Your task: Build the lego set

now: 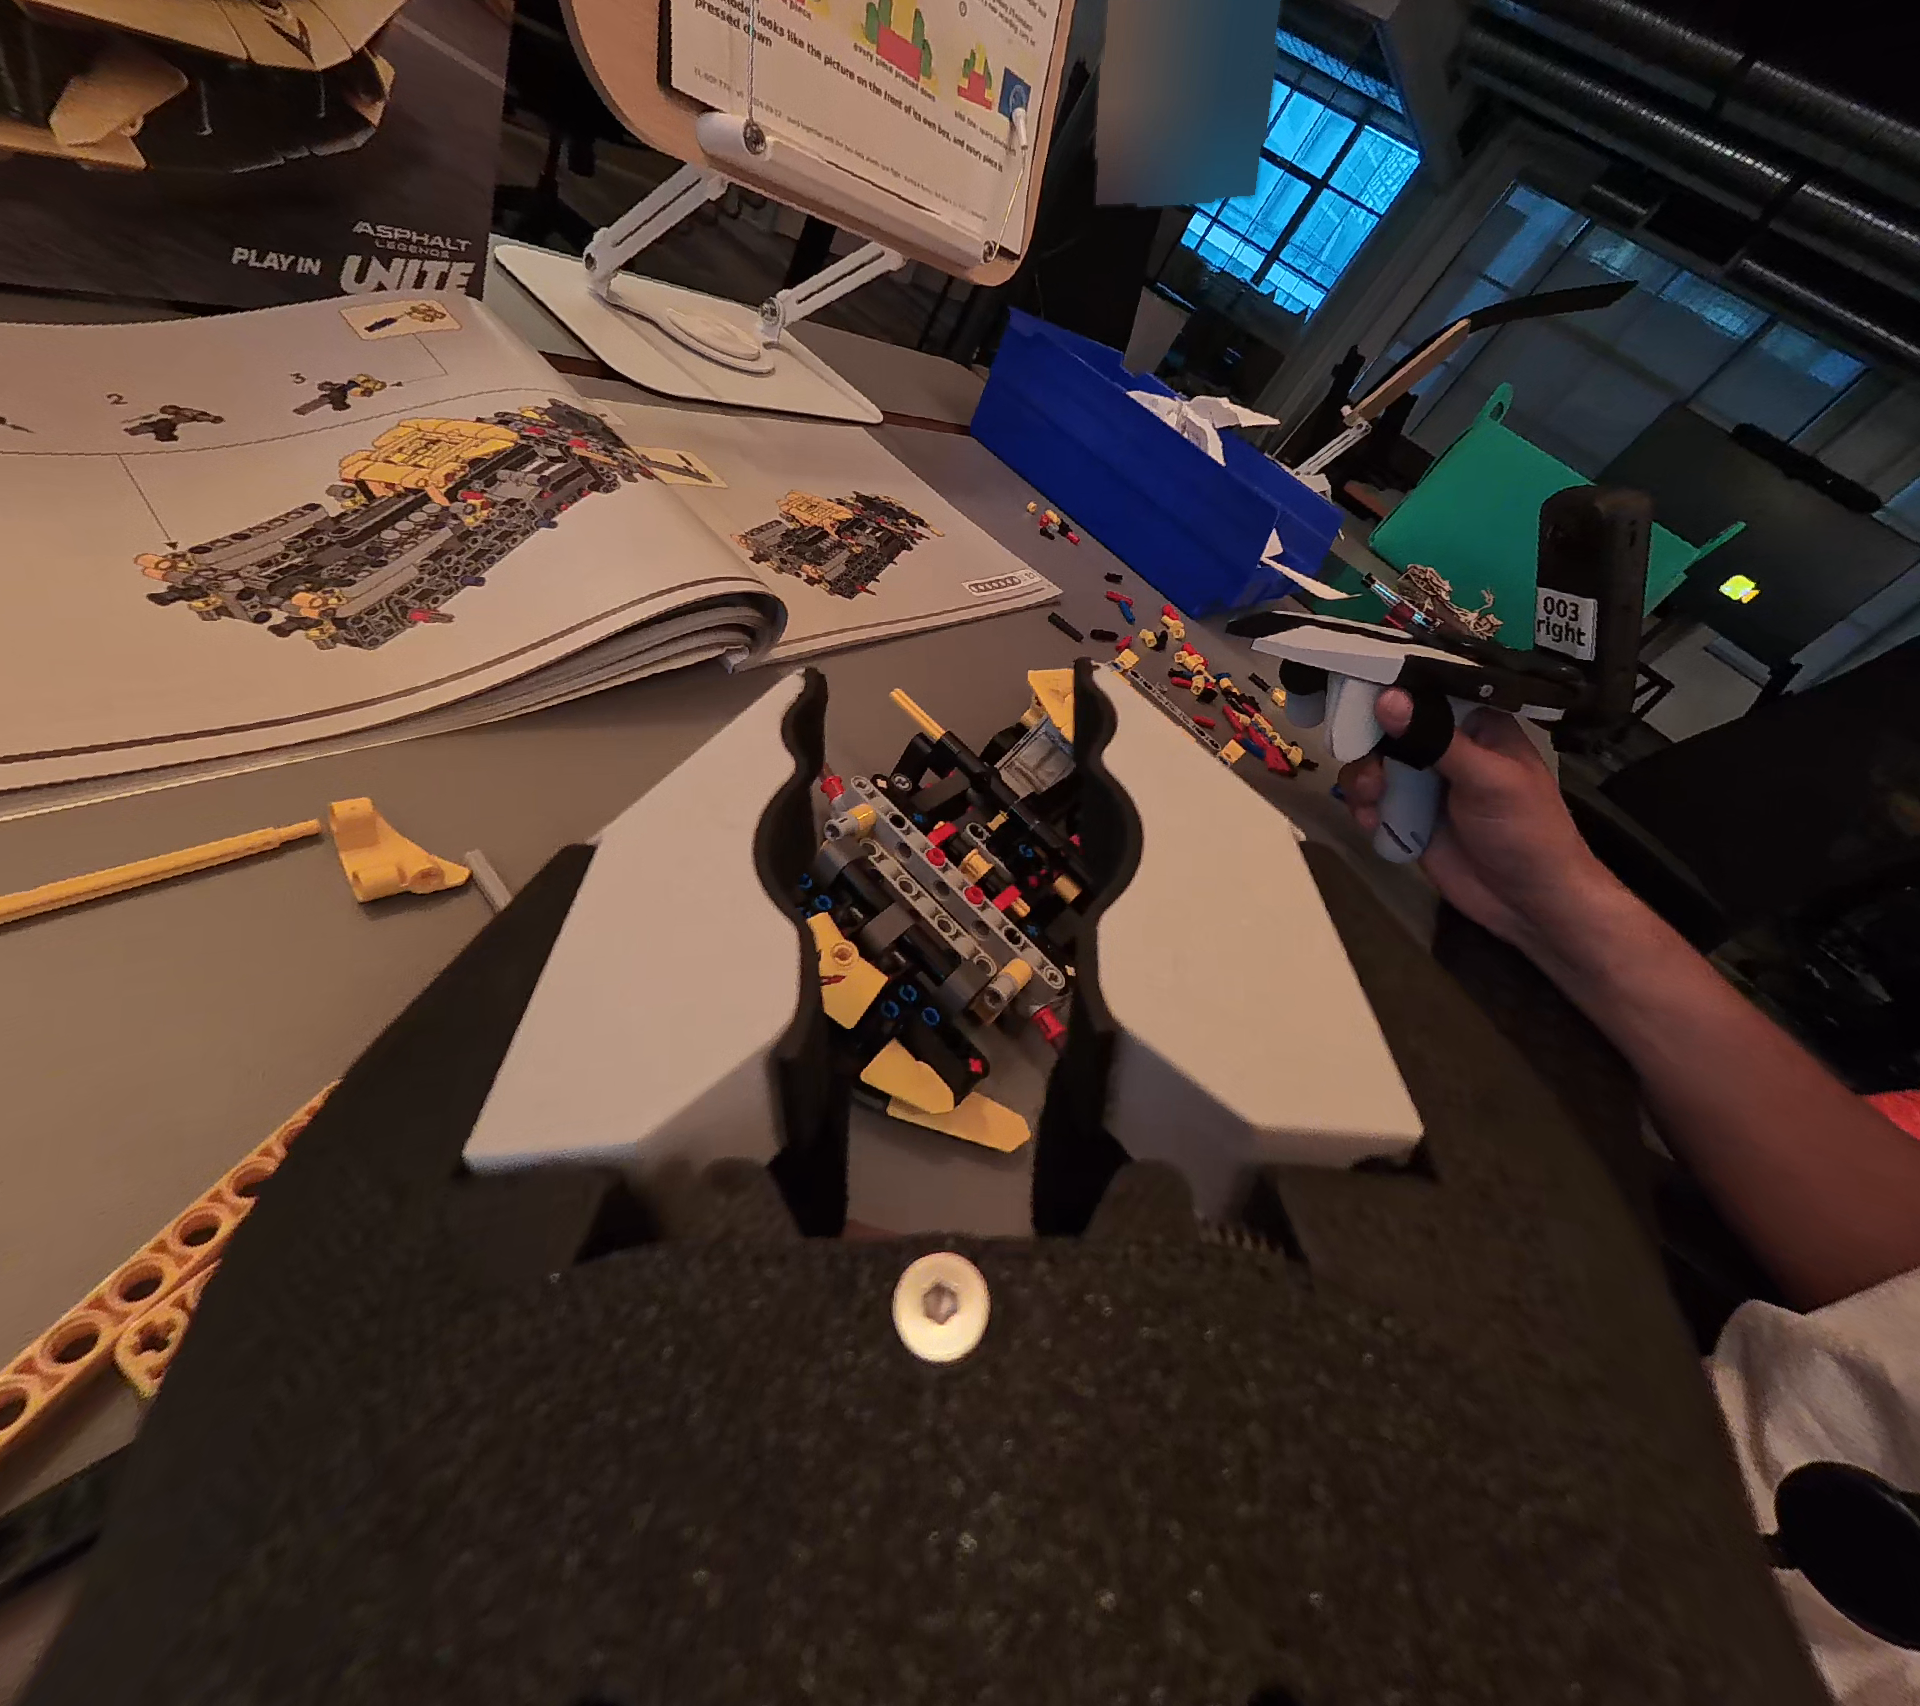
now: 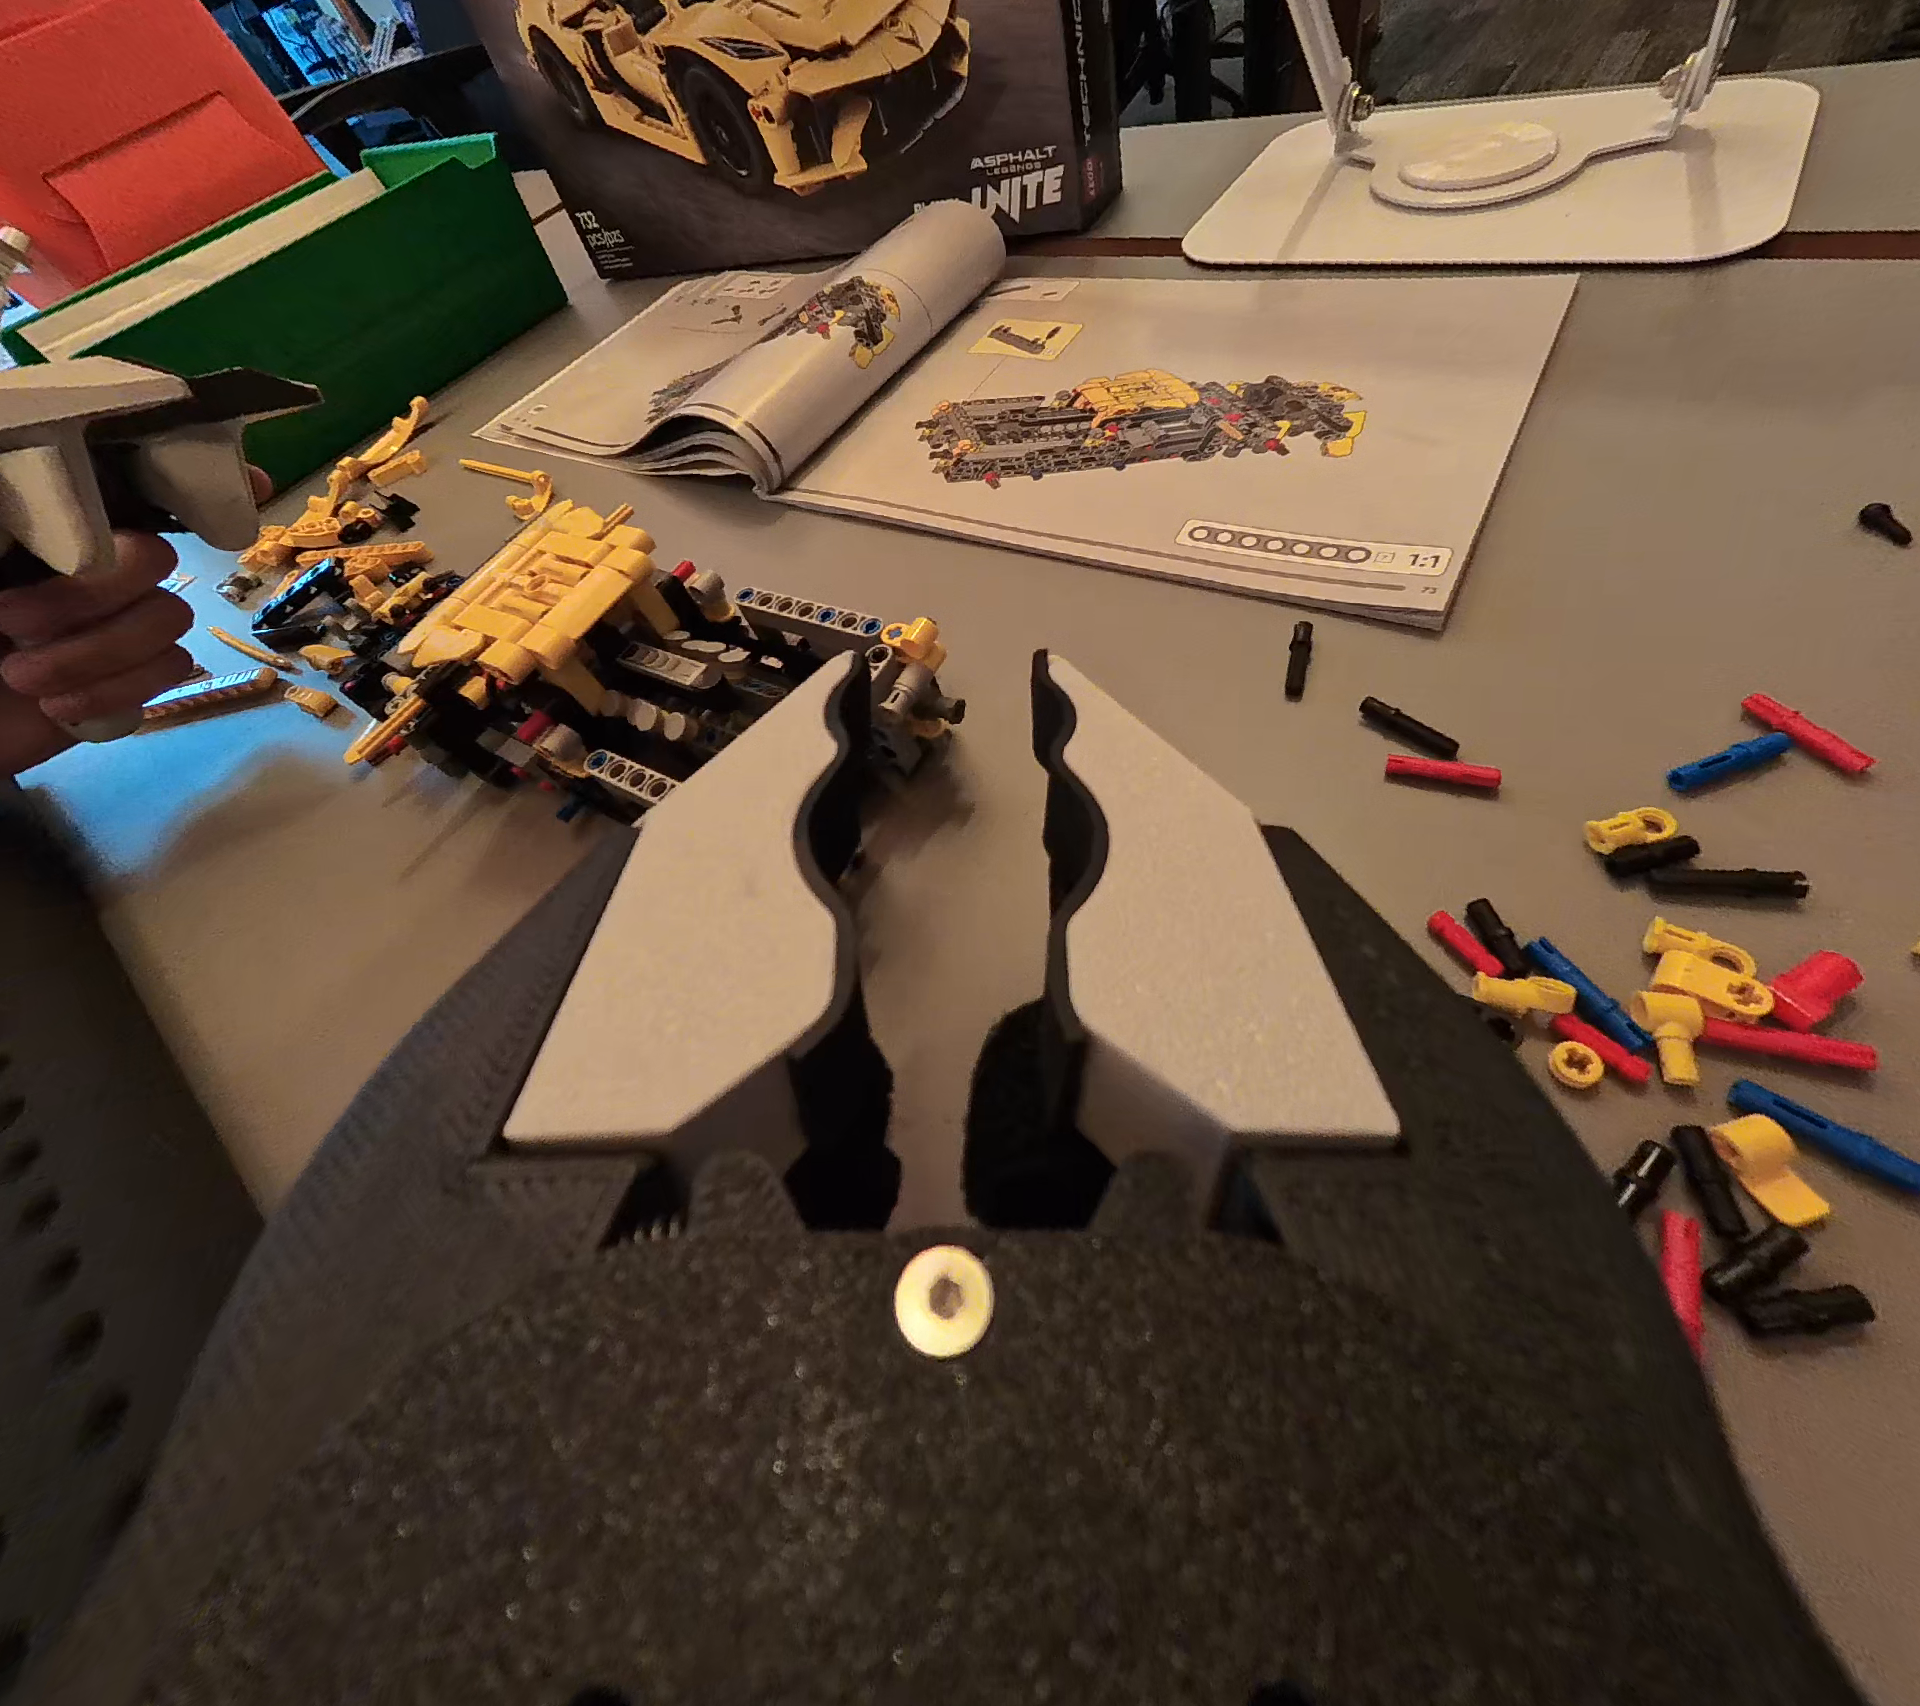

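Left gripper (image 1: 940,835) hangs over the half-built Lego car chassis (image 1: 935,887), its grey fingers spread wide on either side of the model; whether the pads touch it cannot be told. In the right wrist view the same chassis (image 2: 623,669) lies on the grey counter (image 2: 1662,430), yellow engine block on top, black and grey beams below, just beyond the right gripper (image 2: 945,721). That gripper's fingers stand apart with a moderate gap and nothing between them, above bare counter beside the model's front end.

An open instruction booklet (image 2: 1143,451) lies behind the chassis, showing a drawing of the assembly. Behind it stands the set's box (image 2: 769,15) with a yellow sports car pictured on it, and to its right a white stand (image 2: 1507,170) carrying a wooden board with a printed sheet. Loose red, blue, black and yellow pins and connectors (image 2: 1683,1012) are scattered on the counter to the right of the right gripper. A heap of yellow parts (image 2: 332,534) lies left of the chassis, near a green bin (image 2: 343,295). From the left wrist view, a yellow axle (image 1: 156,867) and a yellow panel piece (image 1: 384,851) rest on the counter to the left, a blue bin (image 1: 1132,461) sits farther back, and a hand (image 1: 1475,804) holds the right gripper's handle.
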`<state>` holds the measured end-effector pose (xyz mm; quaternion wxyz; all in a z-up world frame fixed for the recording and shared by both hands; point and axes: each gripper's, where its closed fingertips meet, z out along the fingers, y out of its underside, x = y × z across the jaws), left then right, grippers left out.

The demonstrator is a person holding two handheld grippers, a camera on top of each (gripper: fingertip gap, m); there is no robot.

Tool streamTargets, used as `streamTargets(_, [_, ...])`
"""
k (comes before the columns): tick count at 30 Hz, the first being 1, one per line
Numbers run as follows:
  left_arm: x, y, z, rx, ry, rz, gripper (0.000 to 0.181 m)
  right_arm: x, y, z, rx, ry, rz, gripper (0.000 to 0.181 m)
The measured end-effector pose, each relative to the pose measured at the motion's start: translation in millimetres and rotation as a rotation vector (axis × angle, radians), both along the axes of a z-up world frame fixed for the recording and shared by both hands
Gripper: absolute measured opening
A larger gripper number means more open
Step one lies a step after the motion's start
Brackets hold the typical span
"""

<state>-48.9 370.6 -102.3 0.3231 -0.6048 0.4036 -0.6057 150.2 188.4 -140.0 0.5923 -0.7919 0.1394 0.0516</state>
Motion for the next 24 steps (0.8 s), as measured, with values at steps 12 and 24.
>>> streamTargets(12, [2,-4,-2,0.019,0.019,-0.011,0.048,-1,1,-3,-0.008,0.012,0.005,0.029])
streamTargets(24, [16,-13,10,0.042,0.072,-0.075,0.048,12,3,7,0.016,0.055,-0.031,0.031])
